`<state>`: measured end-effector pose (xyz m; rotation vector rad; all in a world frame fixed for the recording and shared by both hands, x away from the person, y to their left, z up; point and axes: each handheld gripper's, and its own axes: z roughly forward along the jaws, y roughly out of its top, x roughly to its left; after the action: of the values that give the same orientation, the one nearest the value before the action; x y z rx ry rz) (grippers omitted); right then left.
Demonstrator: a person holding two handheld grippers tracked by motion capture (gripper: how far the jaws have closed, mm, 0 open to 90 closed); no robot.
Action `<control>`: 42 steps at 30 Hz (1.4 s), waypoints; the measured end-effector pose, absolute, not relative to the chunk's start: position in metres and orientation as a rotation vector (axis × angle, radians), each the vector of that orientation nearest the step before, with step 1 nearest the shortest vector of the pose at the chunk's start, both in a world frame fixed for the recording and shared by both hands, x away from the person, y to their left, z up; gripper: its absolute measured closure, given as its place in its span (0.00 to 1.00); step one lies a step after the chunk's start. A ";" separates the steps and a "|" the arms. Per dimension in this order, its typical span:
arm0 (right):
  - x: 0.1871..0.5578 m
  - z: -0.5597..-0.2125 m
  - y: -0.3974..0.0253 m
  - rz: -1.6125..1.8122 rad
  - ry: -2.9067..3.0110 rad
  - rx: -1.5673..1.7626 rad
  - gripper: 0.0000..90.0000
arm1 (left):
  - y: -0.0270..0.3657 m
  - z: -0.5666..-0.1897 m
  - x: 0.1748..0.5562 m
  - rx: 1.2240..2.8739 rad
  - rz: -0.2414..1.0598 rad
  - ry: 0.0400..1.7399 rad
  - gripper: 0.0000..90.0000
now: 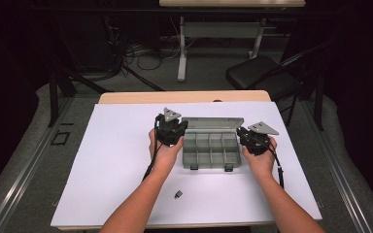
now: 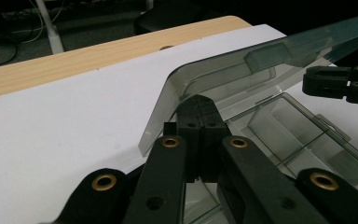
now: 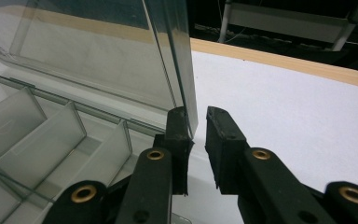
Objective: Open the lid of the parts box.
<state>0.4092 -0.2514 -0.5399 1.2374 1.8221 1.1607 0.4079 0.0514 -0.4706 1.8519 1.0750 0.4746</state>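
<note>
Small dark part (image 1: 178,194) loose on near white surface (image 1: 116,160). Clear grey plastic compartment box (image 1: 211,150) mid-surface, lid (image 1: 213,123) raised. Left claw (image 2: 198,122) clamped on lid's left edge; right claw (image 3: 196,128) parted around right edge. Lid not yet settled; compartments look empty.

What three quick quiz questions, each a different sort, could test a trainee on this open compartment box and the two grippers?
1. True or false: the lid of the clear compartment box is raised.
2. Multiple choice: what lies on the white sheet near the table's front edge, between the forearms? A) a small dark part B) a roll of tape C) a spoon
3. Short answer: how do the right gripper's jaws stand against the lid's edge?

Key
1. True. The lid stands open behind the compartments.
2. A.
3. Slightly apart, with the lid's edge between them; the left gripper's jaws are closed together at the lid's other end.
</note>
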 end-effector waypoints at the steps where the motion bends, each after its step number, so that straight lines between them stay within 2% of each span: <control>1: 0.409 -0.540 -0.251 1.162 1.814 1.243 0.88 | 0.052 -0.470 0.408 1.857 0.468 1.074 1.00; 19: 0.412 -0.539 -0.243 1.194 1.759 1.336 0.95 | 0.051 -0.472 0.409 1.861 0.460 1.075 0.98; 27: 0.412 -0.539 -0.244 1.199 1.752 1.352 0.96 | 0.049 -0.474 0.406 1.879 0.446 1.066 0.84; 35: 0.412 -0.538 -0.244 1.201 1.754 1.372 0.97 | 0.049 -0.478 0.401 1.901 0.441 1.085 0.66; 42: 0.412 -0.538 -0.245 1.203 1.754 1.372 0.97 | 0.048 -0.485 0.396 1.923 0.461 1.081 0.61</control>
<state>0.4122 -0.2445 -0.5384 1.3716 1.7537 1.2035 0.3956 0.0476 -0.4845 1.9233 1.0814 0.4609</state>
